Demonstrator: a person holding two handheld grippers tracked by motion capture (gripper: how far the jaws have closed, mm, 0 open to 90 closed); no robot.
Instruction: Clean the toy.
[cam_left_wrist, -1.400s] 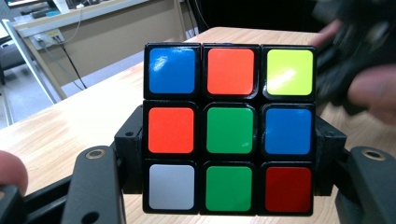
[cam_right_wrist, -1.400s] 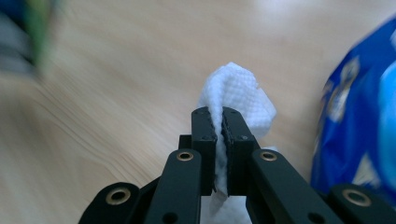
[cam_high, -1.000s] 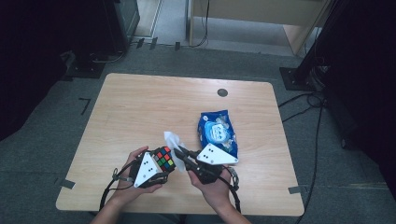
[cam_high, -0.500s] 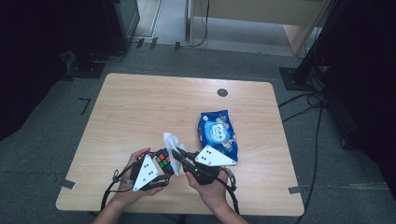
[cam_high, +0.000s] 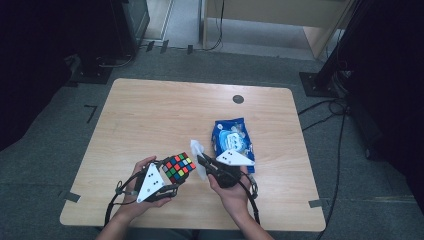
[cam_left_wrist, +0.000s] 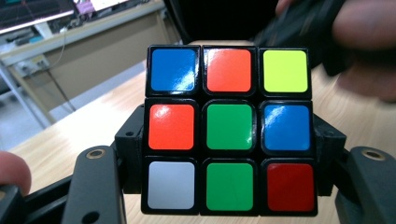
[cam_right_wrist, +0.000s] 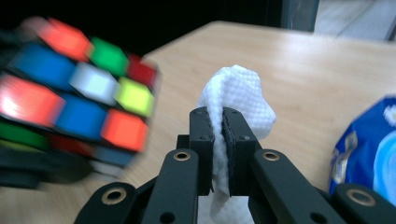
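A scrambled colour cube is clamped between the jaws of my left gripper, held above the table's near edge. Its face with a green centre tile looks at the left gripper view. My right gripper is shut on a white wet wipe, which sticks up between the pads and hangs below them. In the right gripper view the cube is blurred just left of the wipe, very close to it.
A blue wet-wipe packet lies on the wooden table right of the right gripper. A small dark round disc sits near the far edge. Black stands and cables surround the table on the grey floor.
My right gripper with the wipe has come down and left, closer to the cube. The left gripper and cube have stayed put.
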